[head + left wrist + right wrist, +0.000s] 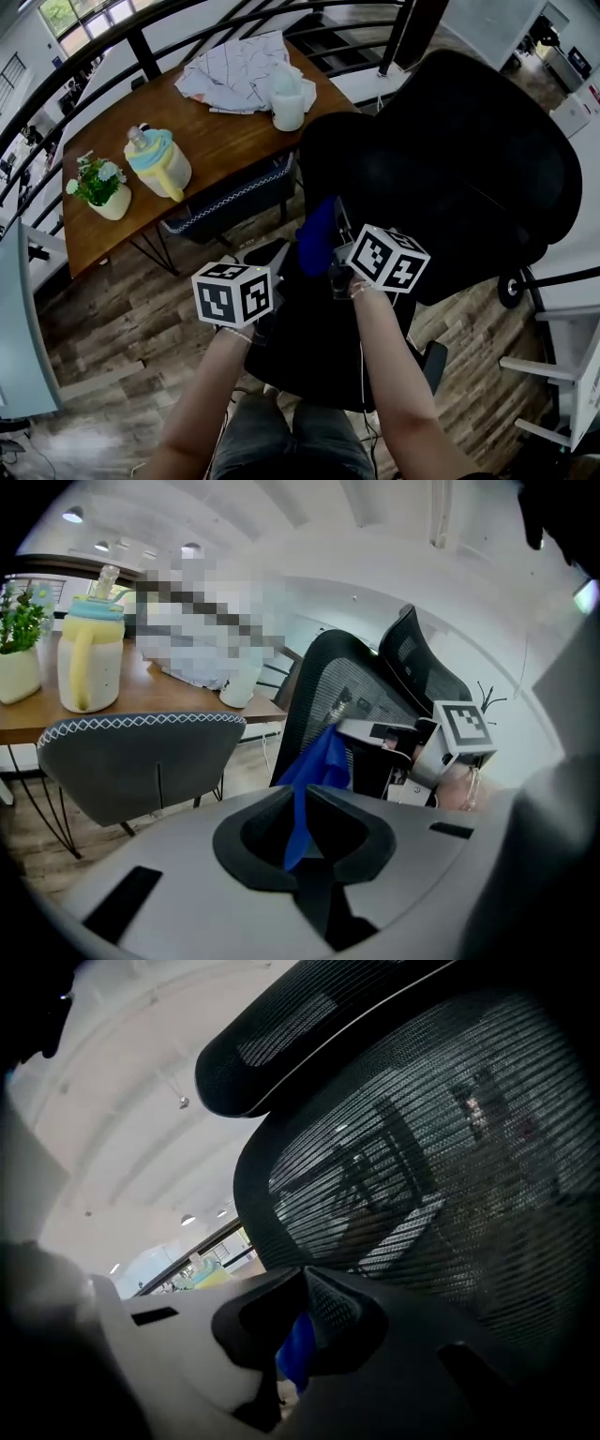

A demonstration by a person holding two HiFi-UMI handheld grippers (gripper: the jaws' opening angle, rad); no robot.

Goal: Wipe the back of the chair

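Note:
The black mesh chair back (450, 150) stands in front of me and fills the right gripper view (422, 1176), with its headrest (309, 1035) above. A blue cloth (319, 234) hangs at the back's left edge. My right gripper (302, 1335) is shut on the cloth (298, 1349), close against the mesh; its marker cube (387, 258) shows in the head view. My left gripper (298, 808) is shut on the cloth's lower end (314, 771), a little left of the chair and below the right gripper. Its cube (232, 293) hides the jaws from above.
A wooden table (216, 141) at the left carries a yellow jug (159, 164), a potted plant (101, 187), a white cup (289, 98) and patterned fabric (239, 70). A grey chair (234, 197) is tucked under it. White shelving (562, 366) stands at the right.

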